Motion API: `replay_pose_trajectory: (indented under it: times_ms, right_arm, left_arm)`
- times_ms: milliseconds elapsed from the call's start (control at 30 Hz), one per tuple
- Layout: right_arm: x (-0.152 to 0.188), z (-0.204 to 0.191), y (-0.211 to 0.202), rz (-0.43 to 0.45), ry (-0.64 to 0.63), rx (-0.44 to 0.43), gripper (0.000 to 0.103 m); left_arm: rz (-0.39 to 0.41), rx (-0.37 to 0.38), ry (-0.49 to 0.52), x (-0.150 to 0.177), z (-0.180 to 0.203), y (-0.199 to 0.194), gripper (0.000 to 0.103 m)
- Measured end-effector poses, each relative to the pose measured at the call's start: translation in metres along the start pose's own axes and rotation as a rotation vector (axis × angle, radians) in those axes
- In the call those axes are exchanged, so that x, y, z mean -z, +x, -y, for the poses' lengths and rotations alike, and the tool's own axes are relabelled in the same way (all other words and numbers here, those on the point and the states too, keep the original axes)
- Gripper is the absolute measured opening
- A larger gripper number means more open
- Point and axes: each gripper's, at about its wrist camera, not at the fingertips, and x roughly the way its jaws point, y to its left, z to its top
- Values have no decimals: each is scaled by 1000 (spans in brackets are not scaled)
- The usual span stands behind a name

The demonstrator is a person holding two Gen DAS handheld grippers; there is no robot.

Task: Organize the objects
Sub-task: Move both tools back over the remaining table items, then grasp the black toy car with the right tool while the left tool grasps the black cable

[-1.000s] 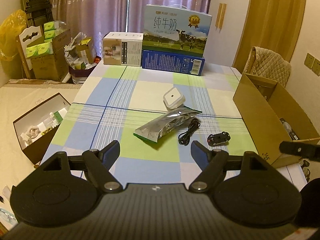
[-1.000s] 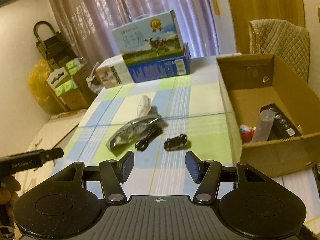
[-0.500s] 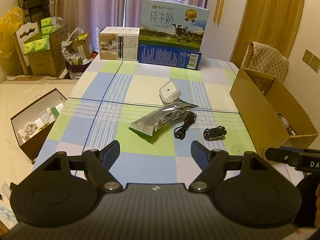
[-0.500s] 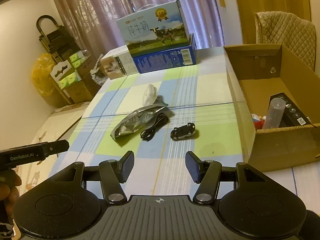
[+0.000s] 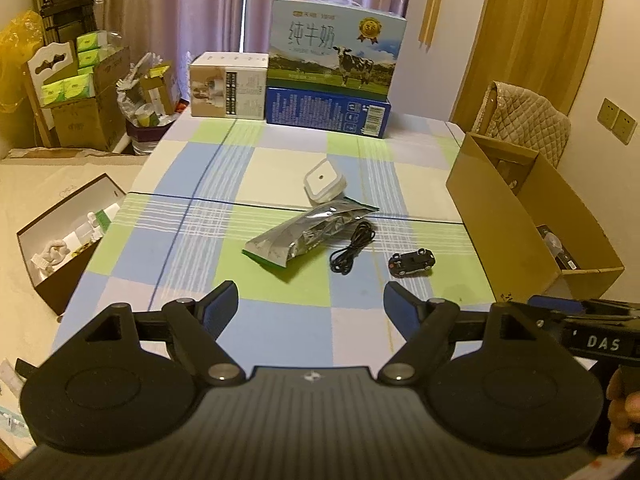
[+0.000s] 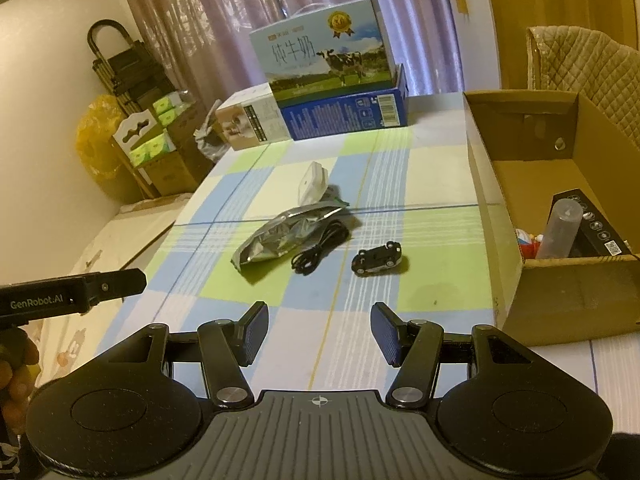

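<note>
On the checked tablecloth [image 5: 192, 240], both grippers are hovering with fingers spread, holding nothing.
Ahead are lying a silver foil pouch [image 5: 308, 234], black cable [image 5: 352, 247] and toy car [image 6: 377, 257], beside the cardboard box [image 6: 496, 216].

milk carton [image 5: 336, 54], blue box [image 5: 326, 114], curtains [image 5: 168, 8], chair [image 5: 528, 118]

Ahead of the jaws, the checked surface [image 5: 192, 236] carries a silver pouch [image 5: 304, 234], black cable [image 5: 352, 248], toy car [image 5: 412, 262] and white adapter [image 5: 322, 180]; cardboard box [image 5: 500, 224] to their right
</note>
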Motion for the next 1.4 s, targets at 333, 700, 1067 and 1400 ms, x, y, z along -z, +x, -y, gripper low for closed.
replay_pose_trajectory:
  times_ms: [333, 700, 1067, 1400]
  right_arm:
    - [0, 20, 60, -55, -5, 21, 54]
    - [-13, 49, 139, -99, 35, 7, 41]
    - [-24, 63, 182, -123, 86, 24, 41]
    - [-28, 54, 192, -117, -128, 151, 42]
  left_arm:
    - [-57, 63, -2, -9, 0, 68, 71]
    - [-90, 137, 58, -24, 3, 153, 57]
    - [-70, 209, 67, -32, 1, 205, 55]
    - [-70, 228, 53, -29, -7, 212, 56]
